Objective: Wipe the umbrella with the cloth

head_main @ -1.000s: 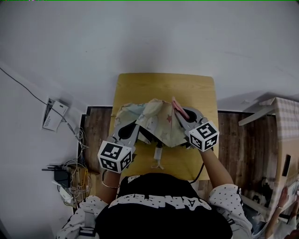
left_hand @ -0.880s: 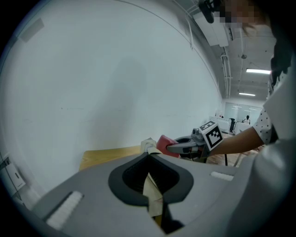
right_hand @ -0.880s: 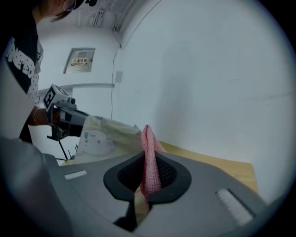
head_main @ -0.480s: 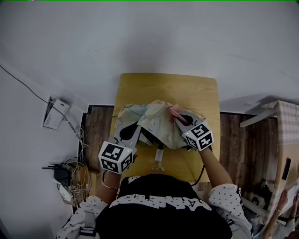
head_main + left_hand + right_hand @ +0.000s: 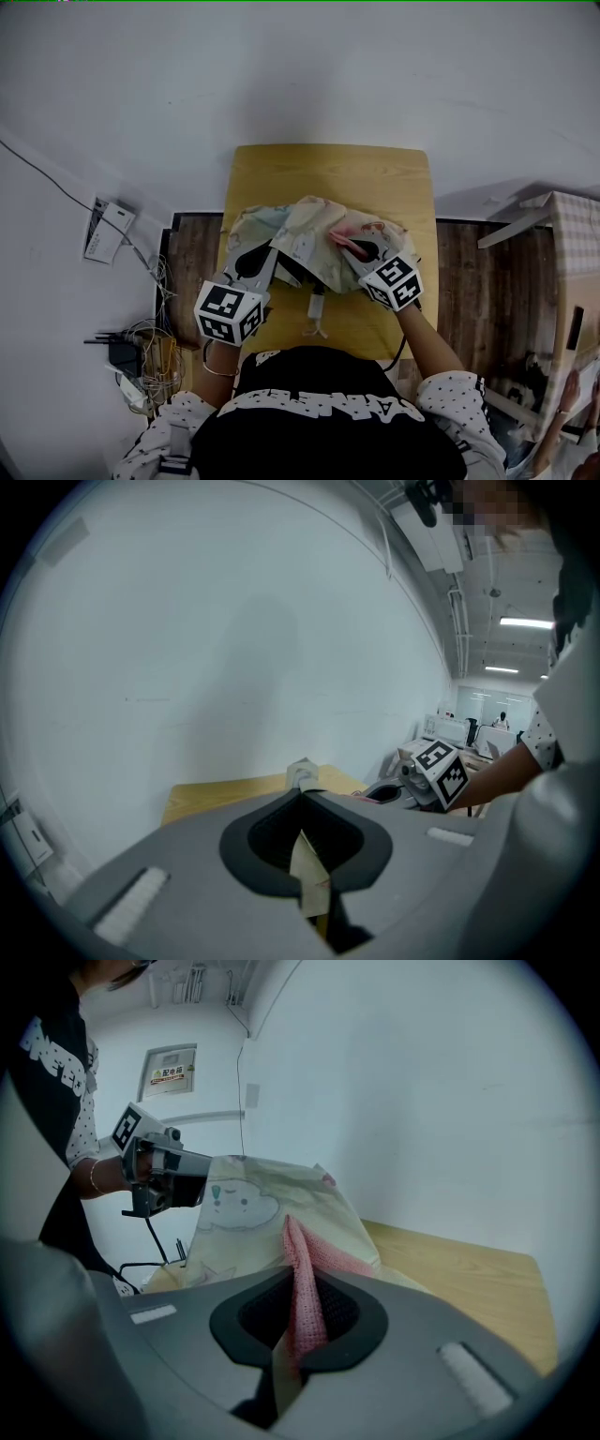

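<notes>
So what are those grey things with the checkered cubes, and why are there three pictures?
No robot here: a person holds a hand-held gripper in each hand. One picture looks down from a camera on their head; the other two come from cameras riding on each one. On the wooden table lies a pale umbrella. The left hand-held gripper is shut on the umbrella's fabric; the right hand-held gripper is shut on a pink cloth laid against the umbrella.

Pale printed umbrella [image 5: 302, 236] heaped on wooden table [image 5: 328, 173]; pink cloth [image 5: 349, 232] lying atop.
</notes>
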